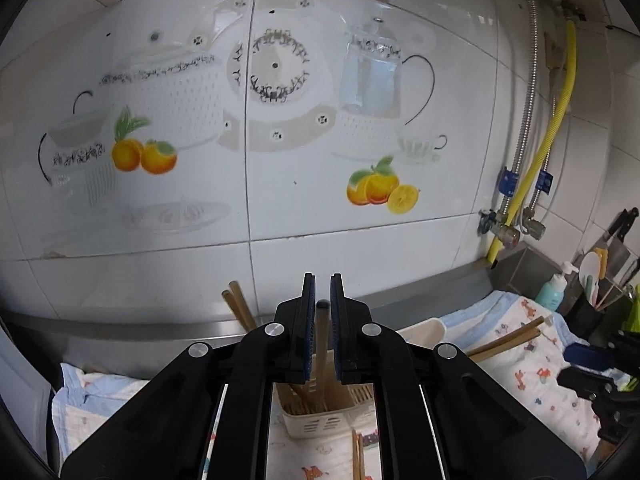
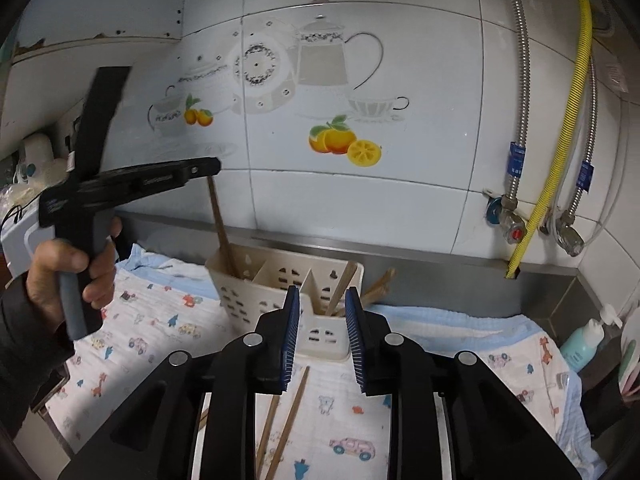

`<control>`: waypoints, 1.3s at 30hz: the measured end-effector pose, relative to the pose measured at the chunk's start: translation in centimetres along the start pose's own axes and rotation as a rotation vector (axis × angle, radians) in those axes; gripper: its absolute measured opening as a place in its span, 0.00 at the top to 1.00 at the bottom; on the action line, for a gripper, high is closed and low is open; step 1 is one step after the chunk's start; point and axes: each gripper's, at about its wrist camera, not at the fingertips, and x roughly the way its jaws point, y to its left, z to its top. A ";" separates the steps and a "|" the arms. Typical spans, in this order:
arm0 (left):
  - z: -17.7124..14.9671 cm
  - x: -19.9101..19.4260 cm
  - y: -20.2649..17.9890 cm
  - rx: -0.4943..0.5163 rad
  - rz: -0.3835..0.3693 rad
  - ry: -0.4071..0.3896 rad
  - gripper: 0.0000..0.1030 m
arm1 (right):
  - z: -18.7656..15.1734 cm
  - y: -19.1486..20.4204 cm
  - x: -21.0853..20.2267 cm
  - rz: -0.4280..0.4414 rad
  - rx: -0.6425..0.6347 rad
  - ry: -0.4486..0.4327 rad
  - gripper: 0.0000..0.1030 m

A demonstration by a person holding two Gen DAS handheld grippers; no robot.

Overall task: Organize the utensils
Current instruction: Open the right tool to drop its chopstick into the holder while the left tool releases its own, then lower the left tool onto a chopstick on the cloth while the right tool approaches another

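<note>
Left gripper (image 1: 322, 280): pinching one chopstick (image 1: 321, 344), top end between pads; lower end hidden inside holder (image 1: 320, 420), far-left compartment. Gripper body blocks most of holder in left view.
Right gripper (image 2: 322, 294): spread, nothing between pads; its body covers holder's front wall in right view.
Holder: cream plastic w/ slots, on printed cloth (image 2: 168, 320), near steel backsplash.
More chopsticks (image 2: 344, 288) stand tilted in right-hand compartment.
Loose pair (image 2: 288, 412) on cloth just in front of holder, partly under right gripper.
Soap bottle (image 2: 584, 340) at right edge, base cut off.
Tiled wall (image 2: 420, 208) behind.
</note>
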 end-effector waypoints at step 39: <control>-22.5 -7.2 1.6 -0.087 -0.048 0.275 0.80 | -20.3 4.9 4.7 0.045 0.171 0.339 0.88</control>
